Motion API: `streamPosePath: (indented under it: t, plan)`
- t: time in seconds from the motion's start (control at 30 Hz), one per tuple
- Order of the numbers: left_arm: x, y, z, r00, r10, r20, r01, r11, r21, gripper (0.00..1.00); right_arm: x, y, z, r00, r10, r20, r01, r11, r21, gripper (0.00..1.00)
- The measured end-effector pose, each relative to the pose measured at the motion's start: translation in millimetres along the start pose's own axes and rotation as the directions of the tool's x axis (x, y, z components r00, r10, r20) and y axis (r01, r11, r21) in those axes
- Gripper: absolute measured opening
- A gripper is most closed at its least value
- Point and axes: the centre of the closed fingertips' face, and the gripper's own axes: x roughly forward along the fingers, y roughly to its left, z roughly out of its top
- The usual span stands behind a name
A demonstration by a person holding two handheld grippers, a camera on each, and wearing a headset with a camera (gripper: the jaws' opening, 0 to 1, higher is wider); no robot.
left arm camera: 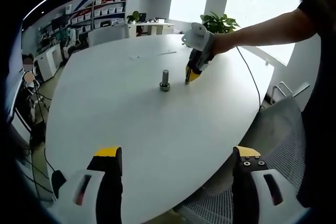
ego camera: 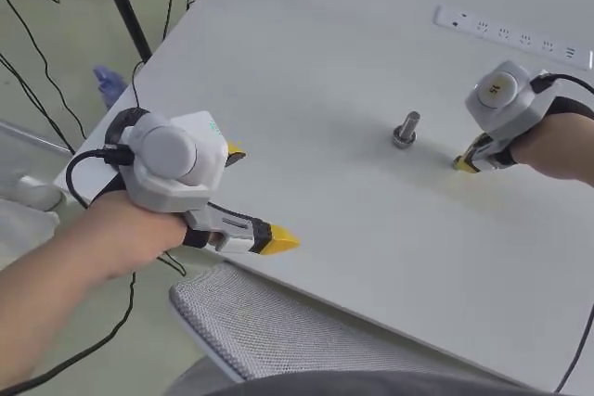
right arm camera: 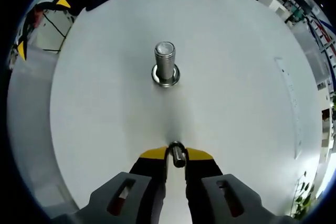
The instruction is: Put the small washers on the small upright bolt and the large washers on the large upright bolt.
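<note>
Large upright bolt point(right arm camera: 164, 64) is standing mid-table point(ego camera: 325, 44). The ring at its base is hard to make out as head or washer. Right gripper point(right arm camera: 177, 156) is sitting just beside the bolt, jaws pinching a small metal piece point(right arm camera: 178, 153), type unclear. Left gripper point(left arm camera: 177, 152) is hovering well apart from the bolt at the table edge, jaws spread wide, holding nothing. Power strip point(ego camera: 510, 32) is lying beyond the bolt. Mesh chair point(ego camera: 278, 331) is sitting below the edge, in an office room.

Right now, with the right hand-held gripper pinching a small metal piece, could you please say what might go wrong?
The small metal piece sits only at the tips of the right hand-held gripper, so it may slip or tip. The upright bolt stands free close by; a sideways sweep could topple it.
</note>
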Motion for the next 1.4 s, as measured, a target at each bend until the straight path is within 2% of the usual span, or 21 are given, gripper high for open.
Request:
streamPosePath:
  t: [0.57,0.73,0.9,1.1,1.17,1.3,1.4]
  plan:
    - [3.3,-0.5,-2.4,0.9998,-0.013,-0.017,0.014,1.0,0.006,0.85,-2.5,2.4,-0.3,1.0,-0.006,0.006,0.006,1.0,-0.013,0.14]
    - [3.4,-1.0,0.1,0.9999,-0.016,-0.006,0.016,1.0,0.012,0.84,-2.4,2.7,1.0,0.9999,-0.005,0.011,0.006,1.0,-0.02,0.21]
    - [3.3,-2.4,0.5,0.9998,-0.019,-0.006,0.019,1.0,0.015,0.84,-1.9,0.9,1.8,0.9999,0.0,0.015,0.0,1.0,-0.016,0.23]
    - [2.9,-4.0,1.3,0.9997,-0.023,-0.002,0.023,1.0,0.017,0.84,-12.2,-0.7,5.0,0.9989,-0.01,0.046,0.01,1.0,0.004,0.26]
    - [2.9,-4.9,1.8,0.9997,-0.026,0.001,0.026,1.0,0.013,0.85,-15.4,-5.2,8.8,0.9964,-0.012,0.084,0.008,0.999,0.037,0.3]
    - [4.3,-5.9,1.4,0.9995,-0.031,-0.006,0.031,0.999,0.02,0.85,-25.4,-3.2,8.9,0.995,-0.022,0.098,0.019,0.999,0.028,0.3]
    - [5.1,-6.5,6.2,0.9994,-0.035,0.003,0.035,0.999,0.022,0.85,-31.5,-1.3,8.0,0.9924,-0.03,0.119,0.026,0.999,0.033,0.31]
